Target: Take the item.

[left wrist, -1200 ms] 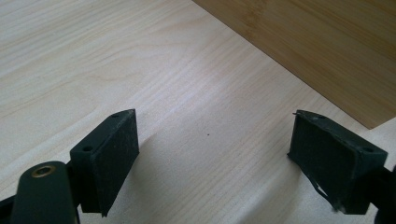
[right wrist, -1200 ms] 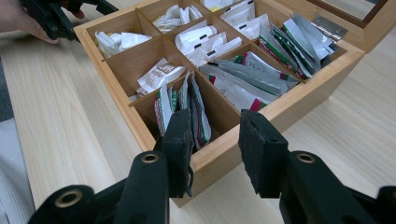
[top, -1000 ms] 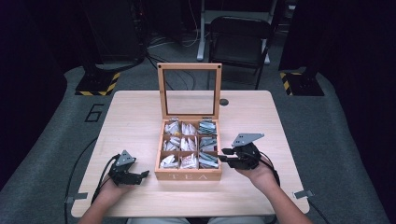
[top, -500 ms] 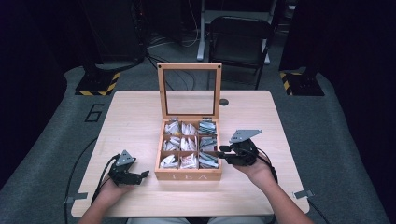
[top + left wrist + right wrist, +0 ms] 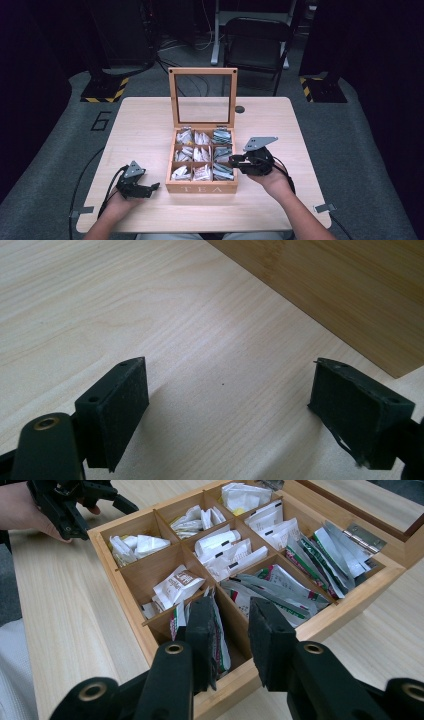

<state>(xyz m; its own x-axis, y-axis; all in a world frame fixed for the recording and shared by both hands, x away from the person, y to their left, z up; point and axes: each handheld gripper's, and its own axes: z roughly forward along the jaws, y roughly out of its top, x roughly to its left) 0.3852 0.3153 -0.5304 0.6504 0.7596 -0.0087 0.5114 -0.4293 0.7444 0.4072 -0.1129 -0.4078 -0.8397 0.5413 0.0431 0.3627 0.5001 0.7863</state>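
the tea packet point(image 5: 218, 645) stands in the near right compartment of the tea box point(image 5: 201, 189), between the right gripper point(image 5: 231, 640) jaws, which have just been closing, not visibly clamped (neighbouring packets may snag). left gripper point(image 5: 240, 405) gapes, idle.

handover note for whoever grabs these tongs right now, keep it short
Left tongs: open, nothing in them, low over the table just left of the tea box.
Right tongs: dipped into the box's near right compartment, jaws just closing. A red-and-green tea packet stands between them against one pad, not yet pinched.
Done: lid stands open.
Left: probably finish the grip and lift that packet out.
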